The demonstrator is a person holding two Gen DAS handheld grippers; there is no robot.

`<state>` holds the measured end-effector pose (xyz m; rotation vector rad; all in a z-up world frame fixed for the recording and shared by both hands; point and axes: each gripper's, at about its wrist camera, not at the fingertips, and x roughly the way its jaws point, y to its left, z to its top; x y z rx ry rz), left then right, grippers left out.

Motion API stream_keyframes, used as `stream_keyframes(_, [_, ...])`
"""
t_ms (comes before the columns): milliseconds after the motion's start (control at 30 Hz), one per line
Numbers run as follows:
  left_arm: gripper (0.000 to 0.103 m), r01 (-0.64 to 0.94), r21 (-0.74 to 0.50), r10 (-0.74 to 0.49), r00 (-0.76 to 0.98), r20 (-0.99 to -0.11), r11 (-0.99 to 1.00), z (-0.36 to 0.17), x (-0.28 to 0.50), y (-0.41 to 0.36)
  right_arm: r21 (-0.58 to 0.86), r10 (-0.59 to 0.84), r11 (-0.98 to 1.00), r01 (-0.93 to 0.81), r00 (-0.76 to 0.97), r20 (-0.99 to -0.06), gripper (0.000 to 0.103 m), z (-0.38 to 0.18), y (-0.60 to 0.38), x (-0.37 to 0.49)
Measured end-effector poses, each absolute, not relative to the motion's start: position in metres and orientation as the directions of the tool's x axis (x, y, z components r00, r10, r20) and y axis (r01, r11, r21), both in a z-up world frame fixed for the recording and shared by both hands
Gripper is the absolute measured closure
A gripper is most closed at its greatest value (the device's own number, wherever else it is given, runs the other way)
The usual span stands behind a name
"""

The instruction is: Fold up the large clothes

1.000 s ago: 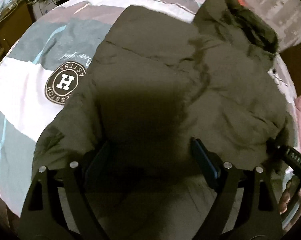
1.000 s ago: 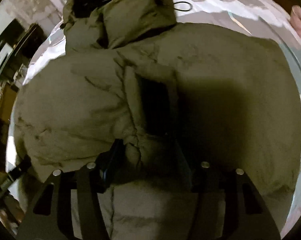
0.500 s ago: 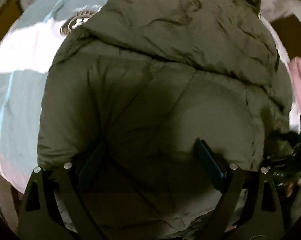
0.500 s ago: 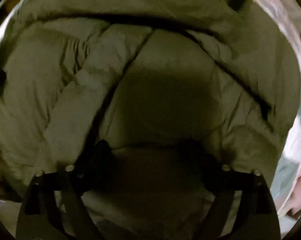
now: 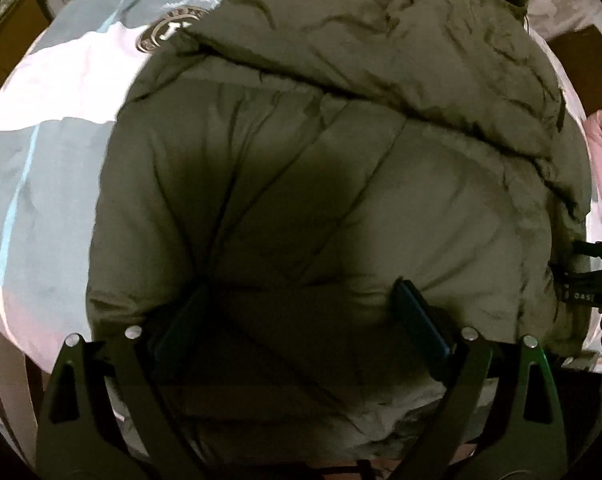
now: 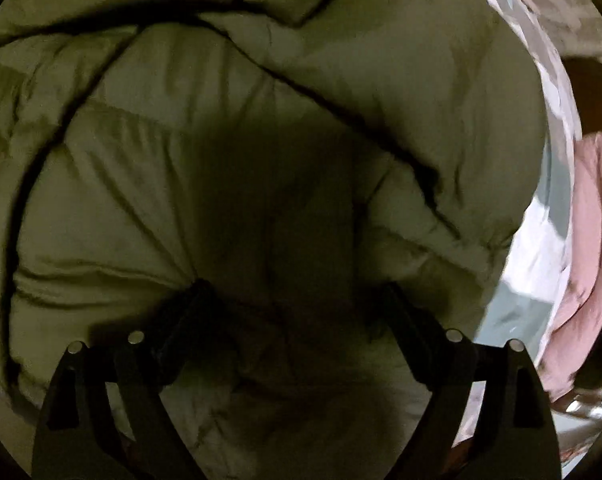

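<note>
left wrist view: the left gripper (image 5: 301,312) has its fingers spread wide, pressed against an olive puffer jacket (image 5: 341,168) that bulges between them and lies on a grey, white and pink duvet (image 5: 53,152) (a round crest (image 5: 169,32) peeks out at the jacket's edge).

right wrist view: the right gripper (image 6: 297,312), fingers likewise wide apart, pushes into the same jacket (image 6: 261,128); a pink blanket (image 6: 593,248) lies at right.

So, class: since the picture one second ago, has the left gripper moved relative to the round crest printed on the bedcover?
Yes. The left gripper has pushed forward over the green jacket; the round crest now sits far up-view, half hidden by the jacket.
</note>
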<state>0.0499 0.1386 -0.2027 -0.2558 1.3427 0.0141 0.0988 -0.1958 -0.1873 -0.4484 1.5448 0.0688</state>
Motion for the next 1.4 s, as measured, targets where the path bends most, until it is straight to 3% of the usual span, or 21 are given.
stream_keyframes(133, [0.008,-0.178,-0.277,-0.214,0.308,-0.927,0.944,-0.176,0.046,0.138,-0.126,-0.08,0.967,-0.222,0.205,-0.975,0.015,-0.134,-0.203,0.112])
stream_keyframes(333, [0.007,-0.143,-0.248,-0.196,0.303,-0.932,0.958,-0.177,0.059,0.12,-0.042,-0.014,0.998,-0.041,0.526,-0.85,0.015,-0.108,-0.211,0.156])
stream_keyframes(400, [0.007,-0.144,-0.235,-0.198,0.235,-0.952,0.961,-0.195,0.058,0.111,-0.026,-0.024,1.0,0.004,0.481,-0.876,0.015,-0.14,-0.223,0.173])
stream_keyframes(467, [0.005,-0.147,-0.203,-0.17,0.209,-0.963,0.968,-0.206,0.056,0.106,-0.095,-0.098,0.995,0.025,0.309,-0.946,0.014,-0.184,-0.231,0.191])
stream_keyframes(533, [0.004,-0.131,-0.19,-0.158,0.222,-0.962,0.973,-0.207,0.051,0.104,-0.113,-0.117,0.993,0.029,0.28,-0.953,0.011,-0.199,-0.234,0.194])
stream_keyframes(600, [0.002,-0.112,-0.194,-0.166,0.224,-0.96,0.975,-0.206,0.048,0.105,-0.114,-0.125,0.992,0.056,0.264,-0.956,0.011,-0.191,-0.233,0.195])
stream_keyframes(767, [0.002,-0.114,-0.217,-0.189,0.218,-0.957,0.969,-0.212,0.048,0.111,-0.067,-0.148,0.982,0.176,0.502,-0.852,0.011,-0.13,-0.227,0.182])
stream_keyframes(867, [0.002,-0.106,-0.191,-0.163,0.223,-0.961,0.976,-0.214,0.048,0.105,0.062,-0.019,0.993,0.102,0.644,-0.765,0.011,-0.106,-0.218,0.177])
stream_keyframes(933, [0.002,-0.093,-0.18,-0.155,0.23,-0.961,0.979,-0.215,0.046,0.102,0.088,0.059,0.996,0.016,0.615,-0.787,0.011,-0.114,-0.206,0.182])
stream_keyframes(1100, [0.002,-0.09,-0.184,-0.159,0.236,-0.959,0.979,-0.215,0.045,0.1,0.052,0.049,0.999,-0.003,0.364,-0.93,0.011,-0.172,-0.194,0.201])
stream_keyframes(1200, [0.002,-0.091,-0.2,-0.174,0.231,-0.957,0.976,-0.221,0.044,0.103,0.162,0.14,0.987,0.013,0.441,-0.887,0.011,-0.137,-0.201,0.187])
stream_keyframes(1400, [0.002,-0.082,-0.198,-0.176,0.218,-0.96,0.977,-0.229,0.046,0.11,0.179,0.127,0.983,0.047,0.534,-0.836,0.009,-0.065,-0.233,0.217])
